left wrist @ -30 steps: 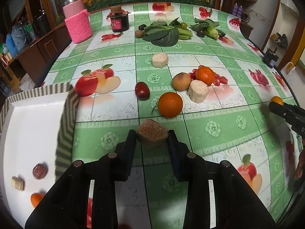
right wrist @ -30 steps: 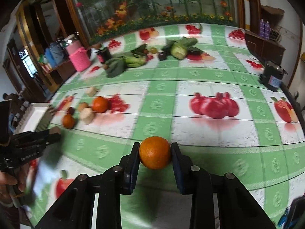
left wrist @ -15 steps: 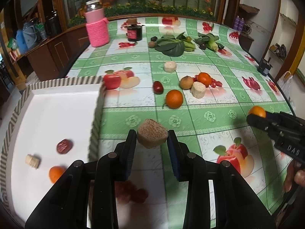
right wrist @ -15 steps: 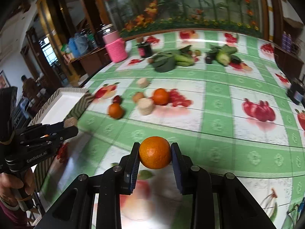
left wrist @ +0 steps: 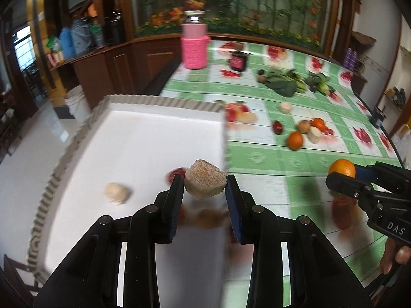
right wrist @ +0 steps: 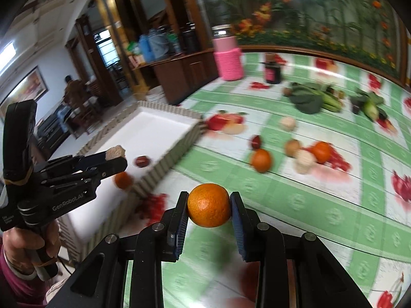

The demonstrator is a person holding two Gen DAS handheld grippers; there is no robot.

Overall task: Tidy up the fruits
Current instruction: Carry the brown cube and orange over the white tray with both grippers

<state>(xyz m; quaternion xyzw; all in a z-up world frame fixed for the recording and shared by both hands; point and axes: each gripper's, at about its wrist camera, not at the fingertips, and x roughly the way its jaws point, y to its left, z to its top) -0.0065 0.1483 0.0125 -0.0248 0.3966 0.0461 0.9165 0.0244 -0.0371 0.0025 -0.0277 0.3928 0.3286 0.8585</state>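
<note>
Left wrist view: the left claw [left wrist: 205, 188] pinches a tan, rough-cut fruit chunk [left wrist: 204, 182] between its two pads, held above the near right part of a white tray [left wrist: 143, 138] with a ribbed rim. In the tray, left of the claw, lies a pale blurred piece [left wrist: 117, 192]; a red fruit [left wrist: 176, 174] shows just behind the left finger, and an orange blur sits under the claw. To the right, beyond the tray wall, is the tabletop [left wrist: 259, 157] with its green-checked, fruit-printed cloth. Ahead and to the right a loose group lies on it: an orange [left wrist: 295, 140], a dark red fruit [left wrist: 277, 127], a brownish round fruit [left wrist: 303, 126], a pale chunk [left wrist: 314, 134] and a second orange [left wrist: 319, 123]. Farther off stand a pink knitted jar [left wrist: 194, 48], a dark jar [left wrist: 237, 62] and leafy greens [left wrist: 281, 86]. At the far right the right claw [left wrist: 343, 173] holds a tangerine [left wrist: 342, 168].

Right wrist view: the right claw [right wrist: 208, 209] is clamped on the tangerine [right wrist: 208, 205] above the tabletop [right wrist: 321, 205], just right of the tray [right wrist: 159, 125]. To the left, the left claw [right wrist: 115, 155] carries the chunk [right wrist: 115, 152] over the tray, where a red fruit [right wrist: 141, 161] and an orange fruit [right wrist: 123, 179] lie. Wooden cabinets [right wrist: 179, 74] and a flower mural [right wrist: 295, 10] stand behind.
</note>
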